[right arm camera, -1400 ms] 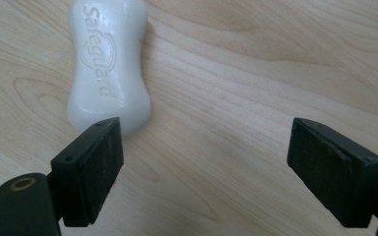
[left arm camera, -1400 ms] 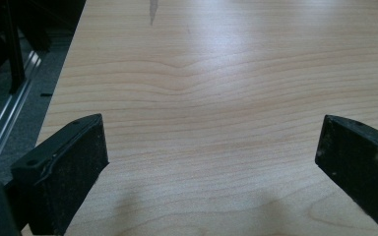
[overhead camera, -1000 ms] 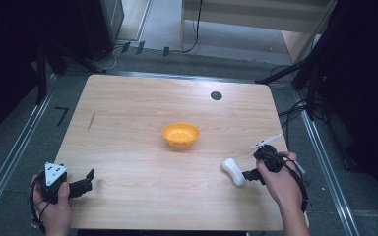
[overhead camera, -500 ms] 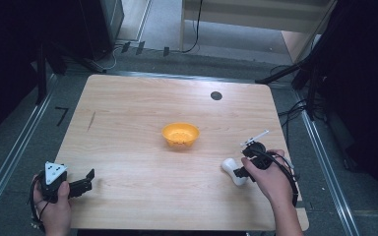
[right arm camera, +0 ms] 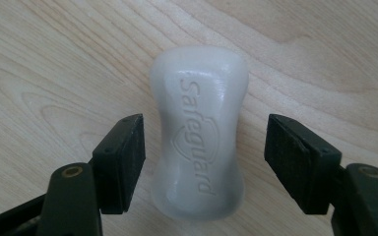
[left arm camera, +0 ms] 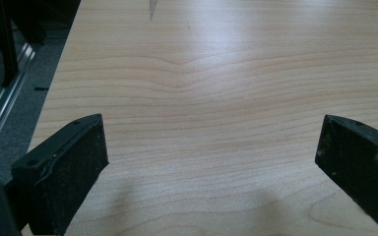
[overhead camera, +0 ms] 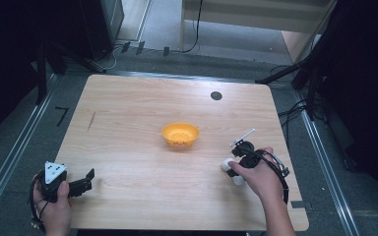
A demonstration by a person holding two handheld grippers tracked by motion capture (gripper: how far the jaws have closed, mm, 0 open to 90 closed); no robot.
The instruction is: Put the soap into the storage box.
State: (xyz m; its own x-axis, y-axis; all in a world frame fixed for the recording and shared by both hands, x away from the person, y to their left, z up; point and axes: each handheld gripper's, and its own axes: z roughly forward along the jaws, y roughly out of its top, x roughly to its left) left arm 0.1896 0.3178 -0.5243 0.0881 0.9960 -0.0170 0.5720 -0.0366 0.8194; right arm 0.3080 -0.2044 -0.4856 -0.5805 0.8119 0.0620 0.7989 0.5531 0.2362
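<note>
A white bar of soap with raised lettering lies flat on the wooden table. My right gripper straddles it. Its jaws have just been closing, but a gap remains between each pad and the soap. In the high view the soap peeks out from under the right gripper at the table's right front. An orange bowl sits at the table's centre. My left gripper rests at the front left corner, jaws wide open over bare wood.
A small black round mark sits near the table's far edge. Metal rails run along both sides of the table, and cables lie on the floor to the right.
My right hand has moved left and slightly down over the soap, so the jaws now sit on either side of it. The left hand has stayed put.
</note>
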